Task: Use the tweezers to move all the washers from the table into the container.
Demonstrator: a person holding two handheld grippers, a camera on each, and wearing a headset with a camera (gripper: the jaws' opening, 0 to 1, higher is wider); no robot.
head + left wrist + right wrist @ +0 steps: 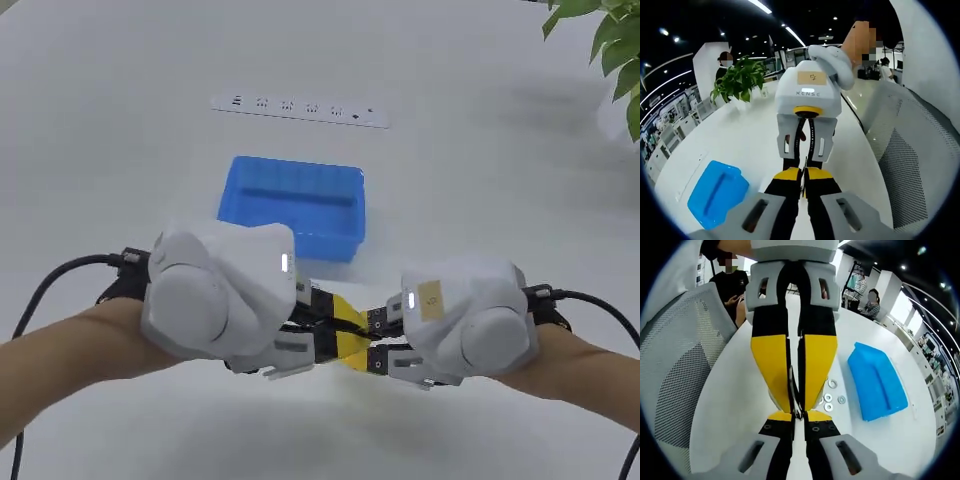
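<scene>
Head view: my left tongs point(350, 318) and right tongs point(374, 340) meet tip to tip above the white tabletop point(480, 160), near the blue plastic container point(295, 205).

Left gripper view: my left jaws are closed on thin metal tweezers point(804, 172).

Right gripper view: my right jaws pinch the same tweezers. Four small silver washers point(828, 397) lie on the tabletop beside the container.

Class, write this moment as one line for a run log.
left gripper: shut on tweezers | right gripper: shut on tweezers, tips meeting left's | washers: on table | container: blue, beyond grippers
</scene>
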